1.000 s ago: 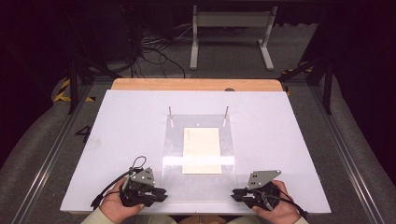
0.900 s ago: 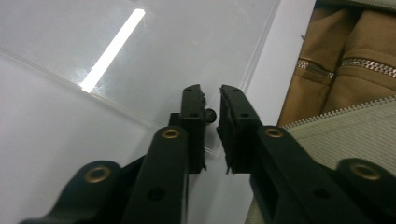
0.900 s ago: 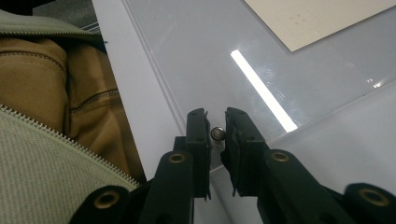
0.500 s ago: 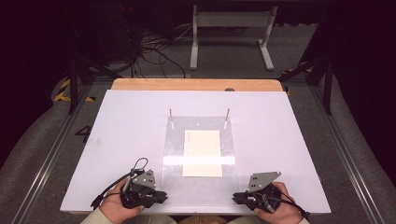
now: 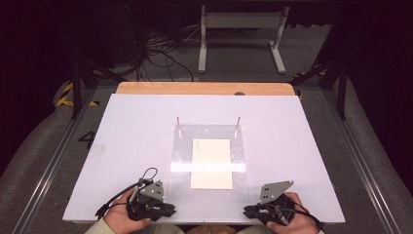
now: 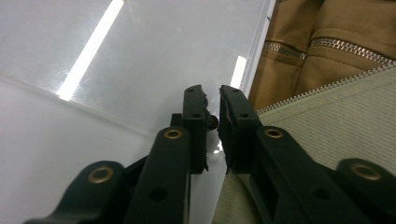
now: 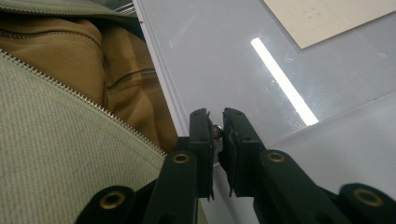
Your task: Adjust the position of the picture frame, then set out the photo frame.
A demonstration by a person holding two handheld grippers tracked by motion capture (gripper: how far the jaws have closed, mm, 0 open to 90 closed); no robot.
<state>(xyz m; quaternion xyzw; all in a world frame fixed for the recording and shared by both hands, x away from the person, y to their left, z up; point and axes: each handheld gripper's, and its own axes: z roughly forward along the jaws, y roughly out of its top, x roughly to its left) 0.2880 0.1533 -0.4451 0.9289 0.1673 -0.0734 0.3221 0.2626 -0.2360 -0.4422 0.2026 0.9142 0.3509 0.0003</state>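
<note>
Both hands are resting at the near table (image 5: 122,146) edge, one either side of the clear plate (image 5: 182,165). A cream sheet (image 5: 212,163) is lying under or on that plate; I cannot tell which. Two pins (image 5: 178,122) are standing at its far edge.

Left gripper (image 5: 168,210): jaws nearly together, only a slit between, nothing gripped; they have just been twitching shut and apart. Right gripper (image 5: 248,211): the same, empty.

Judging by this, the work is not yet begun and both tools are idling, pointing inward along the edge. Next move calls for wider jaws and a reach toward the plate.

Nothing is blocking the way. A stand (image 5: 241,22) and cables (image 5: 160,53) are sitting beyond the table.
</note>
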